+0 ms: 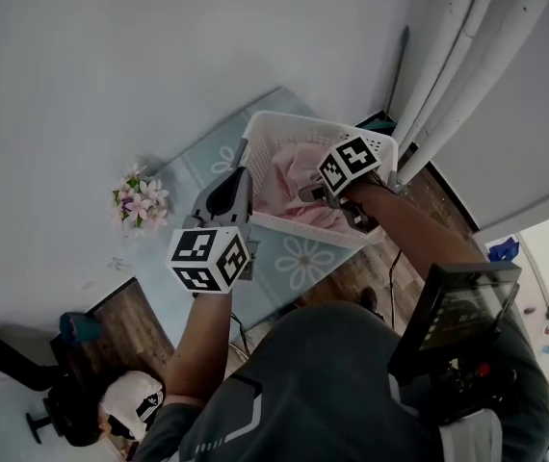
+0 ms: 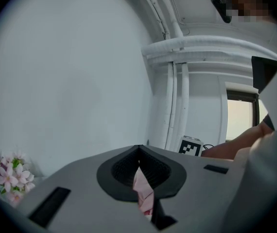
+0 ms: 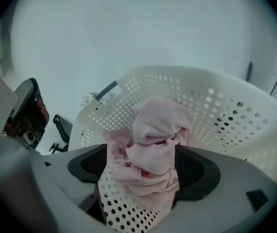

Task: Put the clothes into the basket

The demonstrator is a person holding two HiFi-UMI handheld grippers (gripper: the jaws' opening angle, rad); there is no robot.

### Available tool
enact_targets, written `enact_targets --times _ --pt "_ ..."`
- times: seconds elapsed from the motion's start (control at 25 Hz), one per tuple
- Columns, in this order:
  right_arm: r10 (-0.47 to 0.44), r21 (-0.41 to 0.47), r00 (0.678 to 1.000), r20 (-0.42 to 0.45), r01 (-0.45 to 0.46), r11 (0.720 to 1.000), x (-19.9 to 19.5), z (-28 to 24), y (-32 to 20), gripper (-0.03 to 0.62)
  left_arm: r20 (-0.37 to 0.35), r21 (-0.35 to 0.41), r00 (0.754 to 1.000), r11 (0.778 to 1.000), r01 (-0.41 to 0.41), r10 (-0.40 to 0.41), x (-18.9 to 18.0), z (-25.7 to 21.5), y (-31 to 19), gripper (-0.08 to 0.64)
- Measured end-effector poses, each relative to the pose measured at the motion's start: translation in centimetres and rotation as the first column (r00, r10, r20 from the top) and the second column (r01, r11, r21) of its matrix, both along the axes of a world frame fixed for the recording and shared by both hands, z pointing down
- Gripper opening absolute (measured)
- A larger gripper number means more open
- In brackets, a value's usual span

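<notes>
1. Pale wall (image 1: 159,65) behind; flowered blue mat (image 1: 299,258) under the white basket (image 1: 284,123).
2. Left gripper (image 2: 139,165): jaws pressed together, pinching a strip of pink cloth (image 2: 143,193).
3. Right gripper (image 3: 146,166): jaws spread wide, gripping nothing; pink clothes (image 3: 158,130) heaped in the basket just beyond them.
</notes>
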State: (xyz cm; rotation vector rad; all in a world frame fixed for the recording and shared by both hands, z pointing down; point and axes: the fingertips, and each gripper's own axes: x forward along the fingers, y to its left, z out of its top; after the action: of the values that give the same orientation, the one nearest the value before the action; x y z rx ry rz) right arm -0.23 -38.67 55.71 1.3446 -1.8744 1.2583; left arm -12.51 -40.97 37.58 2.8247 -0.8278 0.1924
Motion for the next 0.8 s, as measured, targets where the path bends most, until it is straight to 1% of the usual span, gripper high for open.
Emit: enact_targets --times 0.08,0.16,0.24,0.32,0.44,0.56,0.6,0.68,0.72,0.8 --pt "-0.036 0.060 0.999 0.005 0.036 0.998 0.1 -2.1 0.4 0.430 -0.015 -0.001 1.000 1.000 -0.008 0.008 0.9 -0.4 0.5 0.002" --pt "-0.066 0.134 0.997 0.039 0.061 0.989 -0.2 -4.5 0.7 0.428 -0.037 -0.003 0.999 1.000 -0.015 0.015 1.7 -1.1 1.0 0.002" --pt "-0.062 0.206 0.995 0.081 0.044 0.978 -0.1 -6.7 1.3 0.428 -0.055 0.000 0.998 1.000 -0.024 0.024 2.5 -1.7 1.6 0.002" --pt "-0.057 0.258 0.993 0.103 0.029 0.966 0.3 -8.5 2.4 0.428 -0.067 0.005 0.997 0.999 -0.033 0.033 3.4 -2.1 2.4 0.002" --pt "-0.110 0.332 0.985 0.131 0.061 0.941 0.7 -11.1 4.3 0.428 -0.077 0.006 0.996 0.999 -0.044 0.044 4.7 -2.6 3.5 0.002" --pt "-0.131 0.412 0.976 0.171 0.050 0.910 2.0 -13.8 5.9 0.425 -0.077 0.006 0.996 0.999 -0.047 0.047 5.6 -2.6 4.4 0.002" --pt "-0.130 0.440 0.979 0.160 0.047 0.897 2.6 -14.7 6.4 0.423 -0.079 0.006 0.996 0.999 -0.050 0.050 6.0 -2.7 4.7 0.002" --pt "-0.130 0.502 0.986 0.103 0.061 0.863 3.5 -16.4 7.2 0.411 -0.085 0.010 0.995 0.998 -0.055 0.056 6.8 -3.0 5.3 0.002" --pt "-0.126 0.532 0.989 0.076 0.066 0.844 3.9 -17.2 7.6 0.397 -0.088 0.012 0.995 0.998 -0.054 0.055 7.2 -3.2 5.6 0.002" --pt "-0.100 0.585 0.994 0.052 0.051 0.809 4.6 -18.8 8.2 0.357 -0.093 0.017 0.994 0.998 -0.054 0.055 8.0 -3.6 6.2 0.002"
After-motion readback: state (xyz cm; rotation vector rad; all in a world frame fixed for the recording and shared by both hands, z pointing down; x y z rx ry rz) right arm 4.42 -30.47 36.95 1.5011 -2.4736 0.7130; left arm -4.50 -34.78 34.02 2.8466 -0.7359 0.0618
